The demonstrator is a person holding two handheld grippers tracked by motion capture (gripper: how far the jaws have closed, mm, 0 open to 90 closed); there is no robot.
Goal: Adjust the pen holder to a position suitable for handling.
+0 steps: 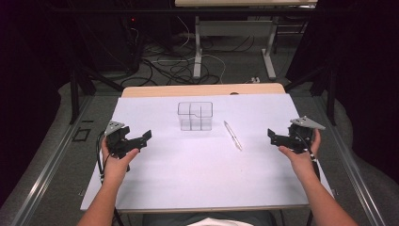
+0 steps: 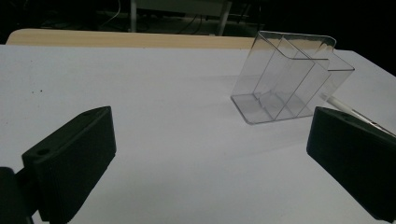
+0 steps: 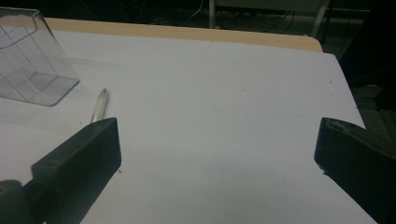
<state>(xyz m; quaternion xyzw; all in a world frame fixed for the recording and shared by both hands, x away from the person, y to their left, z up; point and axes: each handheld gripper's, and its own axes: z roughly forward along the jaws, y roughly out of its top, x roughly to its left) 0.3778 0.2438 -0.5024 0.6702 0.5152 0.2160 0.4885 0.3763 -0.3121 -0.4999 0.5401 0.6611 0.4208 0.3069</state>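
Grippers at rest, one to each side of the white table (image 1: 197,179), nothing held. Left edge of the high view, lower middle: left gripper (image 1: 143,138) in the person's hand, raised a little over the table and angled toward frame centre. Its own view shows both jaws spread wide with bare white surface between them; no contact with anything. Centre of the high view, upper half of the sheet: clear plastic organizer (image 1: 195,116), standing upright with its inner dividers visible, empty as far as can be told. In the left gripper view it sits upper right (image 2: 289,84), well apart from the jaws. Judgement: it stands mid-table so that either hand can reach it, open top up to receive something. Just right of it in the high view, a white pen (image 1: 233,135) lies flat, running diagonally toward the lower right, near the organizer but not touching. In the right gripper view the pen's tip (image 3: 100,105) peeks out above the left-hand jaw, with the organizer corner at upper left (image 3: 32,65). Right edge of the high view: right gripper (image 1: 273,135), held likewise, pointed inward. Jaws fully apart, empty. Judgement: the pen lies on the right gripper's side, so that hand seems the likely one to take it; the wide opening suits an approach across the thin barrel.
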